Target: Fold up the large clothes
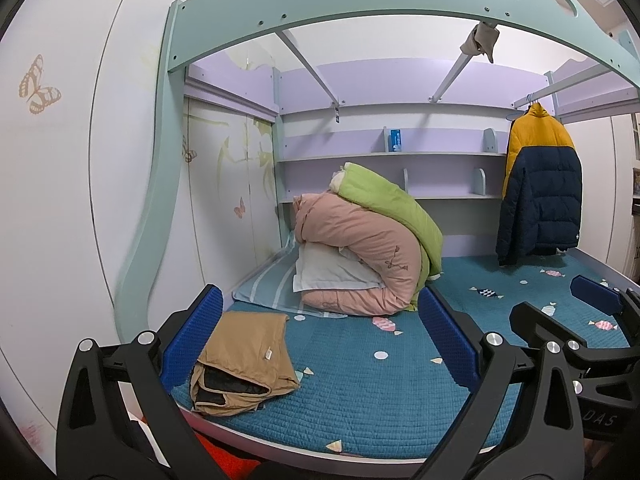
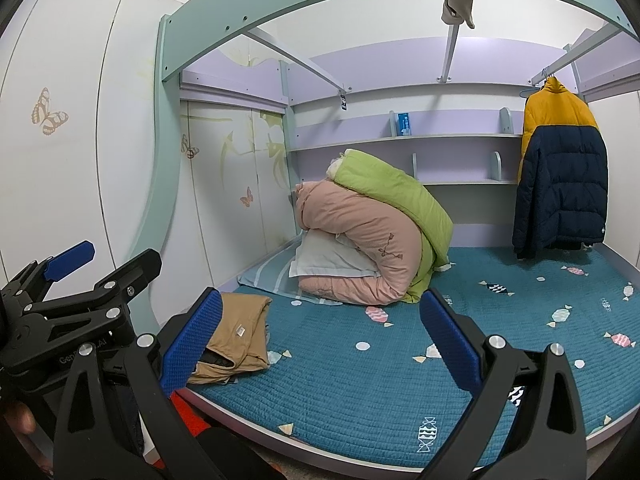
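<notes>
Nearest, at 6 o'clock of the left wrist view: left gripper (image 1: 320, 340), blue pads spread wide, gripping nothing, held above the front edge of a teal quilted bed cover (image 1: 360, 392). Same story in the right wrist view: right gripper (image 2: 320, 336), blue pads far apart, empty, over the same cover.

Between the left pads, toward 8 o'clock: folded tan garment (image 1: 244, 364), lying flat on the cover near its front left corner, dark lining showing at the open end, a small white tag on top. Touching neither gripper. From the right wrist view, partly hidden behind the left-hand pad at 8 o'clock.

Straight ahead, at 12 o'clock past the garment: pink duvet (image 1: 360, 256) rolled over a white pillow (image 1: 332, 272), with a green duvet (image 1: 392, 208) draped on top. Under them, a striped blue sheet (image 1: 264, 292).

At 2 o'clock, well apart from the grippers: yellow and navy puffer jacket (image 1: 540, 184), hanging from a rail under the upper bunk, hem just above the cover. Behind the duvets, lilac shelves (image 1: 392, 154) holding a small blue box (image 1: 395, 140). Higher up, near 1 o'clock: beige cloth (image 1: 480, 42) knotted around a slat.
</notes>
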